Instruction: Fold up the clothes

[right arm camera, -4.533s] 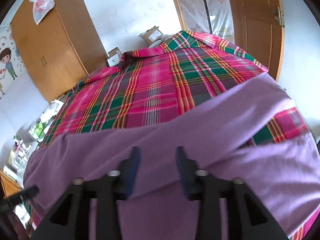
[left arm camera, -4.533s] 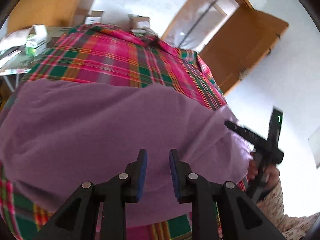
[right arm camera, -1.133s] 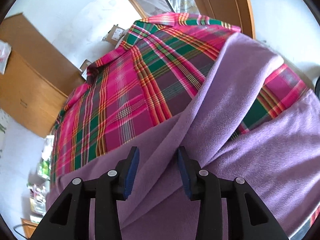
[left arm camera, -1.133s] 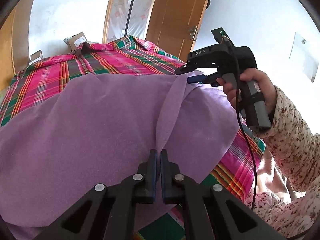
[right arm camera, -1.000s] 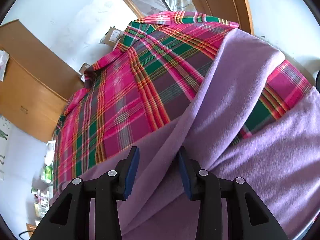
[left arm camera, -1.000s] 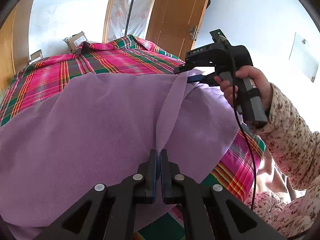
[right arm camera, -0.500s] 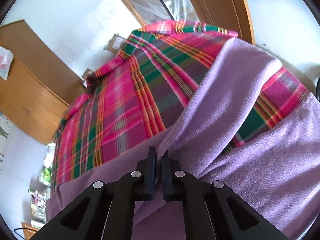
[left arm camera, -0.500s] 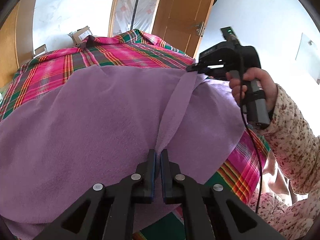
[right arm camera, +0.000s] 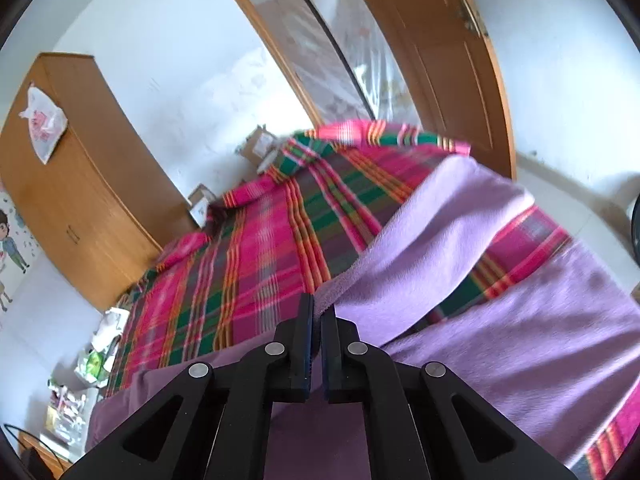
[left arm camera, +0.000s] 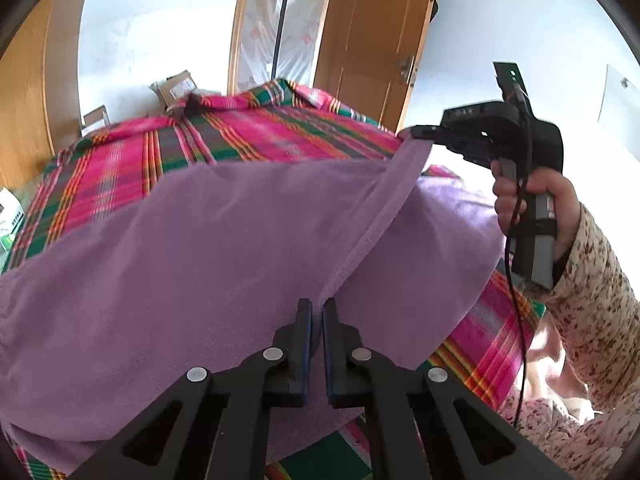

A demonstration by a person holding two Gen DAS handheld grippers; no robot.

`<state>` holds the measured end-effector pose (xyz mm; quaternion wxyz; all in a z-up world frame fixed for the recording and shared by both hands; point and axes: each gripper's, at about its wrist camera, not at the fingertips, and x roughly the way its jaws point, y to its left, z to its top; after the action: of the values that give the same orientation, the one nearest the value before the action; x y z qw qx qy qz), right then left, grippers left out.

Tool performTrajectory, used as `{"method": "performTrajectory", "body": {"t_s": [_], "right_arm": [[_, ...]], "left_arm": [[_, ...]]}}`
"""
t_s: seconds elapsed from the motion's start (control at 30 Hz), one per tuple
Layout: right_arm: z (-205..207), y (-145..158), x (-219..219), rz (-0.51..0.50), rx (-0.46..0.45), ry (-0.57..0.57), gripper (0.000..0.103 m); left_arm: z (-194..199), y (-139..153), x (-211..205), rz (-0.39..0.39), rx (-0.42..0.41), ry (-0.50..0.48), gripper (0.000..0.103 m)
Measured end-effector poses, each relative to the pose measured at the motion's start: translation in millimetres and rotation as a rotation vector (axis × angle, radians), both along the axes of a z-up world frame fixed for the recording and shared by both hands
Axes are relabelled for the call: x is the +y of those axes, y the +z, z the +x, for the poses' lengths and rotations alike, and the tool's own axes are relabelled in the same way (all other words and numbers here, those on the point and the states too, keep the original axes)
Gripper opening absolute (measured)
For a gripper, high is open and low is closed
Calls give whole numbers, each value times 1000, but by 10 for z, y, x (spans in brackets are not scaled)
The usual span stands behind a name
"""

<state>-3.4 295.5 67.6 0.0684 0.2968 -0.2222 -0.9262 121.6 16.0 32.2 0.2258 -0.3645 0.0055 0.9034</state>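
Both hand-held grippers pinched on one hem of a purple fleece garment over the bed.

Left hand-held gripper (left arm camera: 313, 312): jaws nearly together, hem edge of the purple fleece garment (left arm camera: 192, 248) clamped betw. the pads. Right hand-held gripper (right arm camera: 316, 316): jaws likewise narrow, gripping the same hem further along; in left wrist view it's held up by a hand (left arm camera: 538, 208) in a floral sleeve (left arm camera: 592, 280), w/ the hem running taut & raised betw. the two grips. Rest of garment lies spread on the plaid bedspread (left arm camera: 240, 140), one flap reaching toward the bed's far-right edge. Plaid bare beyond the garment toward the boxes (left arm camera: 176, 88) at the wall; wardrobe (right arm camera: 80, 184) on the left, wooden door (left arm camera: 376, 40) behind bed.
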Motion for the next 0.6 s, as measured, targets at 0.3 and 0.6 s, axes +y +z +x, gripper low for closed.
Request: {"method": "performTrajectory", "body": {"t_s": [0.3, 0.6], "right_arm": [[404, 272, 89, 59, 116, -18, 3], [757, 114, 194, 117, 96, -30, 3]], "left_arm": [[120, 195, 26, -10, 58, -11, 5], [239, 144, 106, -70, 47, -42, 5]]}}
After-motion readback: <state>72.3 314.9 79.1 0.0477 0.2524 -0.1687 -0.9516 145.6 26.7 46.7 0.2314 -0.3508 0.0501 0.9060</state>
